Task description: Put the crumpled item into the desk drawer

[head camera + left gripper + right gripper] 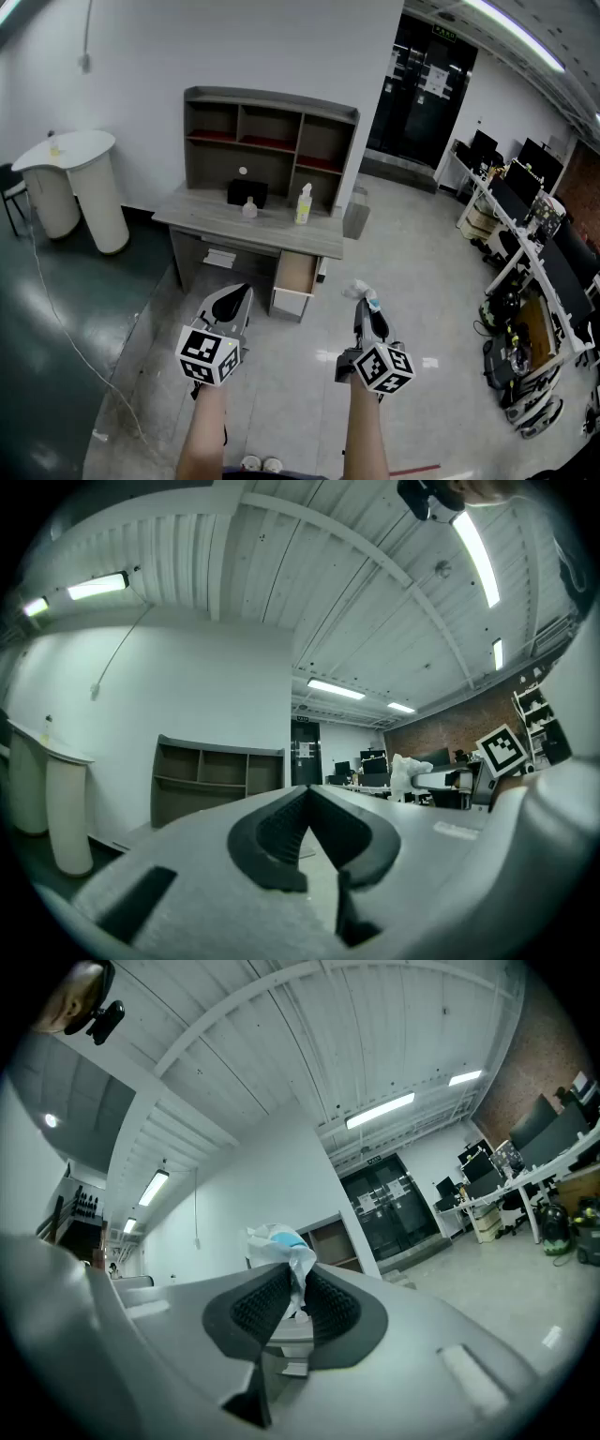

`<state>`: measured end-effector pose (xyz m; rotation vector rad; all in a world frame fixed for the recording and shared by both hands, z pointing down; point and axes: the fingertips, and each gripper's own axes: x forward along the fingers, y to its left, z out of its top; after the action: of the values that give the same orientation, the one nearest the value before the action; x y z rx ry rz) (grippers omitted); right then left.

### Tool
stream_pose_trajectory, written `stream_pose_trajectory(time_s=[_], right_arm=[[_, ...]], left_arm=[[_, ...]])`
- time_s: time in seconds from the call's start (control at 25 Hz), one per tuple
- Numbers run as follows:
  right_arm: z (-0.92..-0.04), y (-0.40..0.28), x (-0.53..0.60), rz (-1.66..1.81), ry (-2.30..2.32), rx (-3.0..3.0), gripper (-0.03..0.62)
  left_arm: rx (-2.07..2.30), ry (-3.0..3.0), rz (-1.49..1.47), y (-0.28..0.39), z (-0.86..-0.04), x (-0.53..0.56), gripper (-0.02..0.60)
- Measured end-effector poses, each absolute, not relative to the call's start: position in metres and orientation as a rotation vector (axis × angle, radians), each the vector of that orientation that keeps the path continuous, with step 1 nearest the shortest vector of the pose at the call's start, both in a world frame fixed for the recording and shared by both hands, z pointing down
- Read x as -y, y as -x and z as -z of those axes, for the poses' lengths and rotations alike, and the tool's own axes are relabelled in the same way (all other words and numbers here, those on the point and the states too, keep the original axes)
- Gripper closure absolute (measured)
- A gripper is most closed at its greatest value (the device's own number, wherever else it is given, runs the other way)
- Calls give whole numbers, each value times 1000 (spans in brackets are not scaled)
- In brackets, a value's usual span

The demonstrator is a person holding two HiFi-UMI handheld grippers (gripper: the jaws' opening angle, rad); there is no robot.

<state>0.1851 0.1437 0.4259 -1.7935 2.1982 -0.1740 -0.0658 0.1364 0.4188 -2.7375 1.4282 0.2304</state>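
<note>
A crumpled white item with a blue patch (361, 293) (277, 1251) sticks out of my right gripper (364, 306) (292, 1269), whose jaws are shut on it, held in the air over the floor in front of the desk. My left gripper (236, 298) (305, 794) is level with it to the left, jaws shut with nothing between them. Ahead stands the grey desk (202, 222) with its drawer (295, 275) pulled open at the right side. In the left gripper view the right gripper with the white item (405, 772) shows at the right.
On the desk stand a shelf hutch (268, 145), a spray bottle (303, 204), a small bottle (249, 208) and a black object (247, 194). A white round table (70, 187) is at left. Office desks with monitors (525, 234) line the right. A grey bin (356, 214) stands by the desk.
</note>
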Motion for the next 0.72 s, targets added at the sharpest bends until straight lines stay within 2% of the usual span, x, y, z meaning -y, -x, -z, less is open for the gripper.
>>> stream_pose_trajectory(time_s=[0.72], right_arm=[[-429, -195, -142, 209, 1745, -2176, 531]], left_arm=[[-1449, 2751, -228, 60, -429, -131, 581]])
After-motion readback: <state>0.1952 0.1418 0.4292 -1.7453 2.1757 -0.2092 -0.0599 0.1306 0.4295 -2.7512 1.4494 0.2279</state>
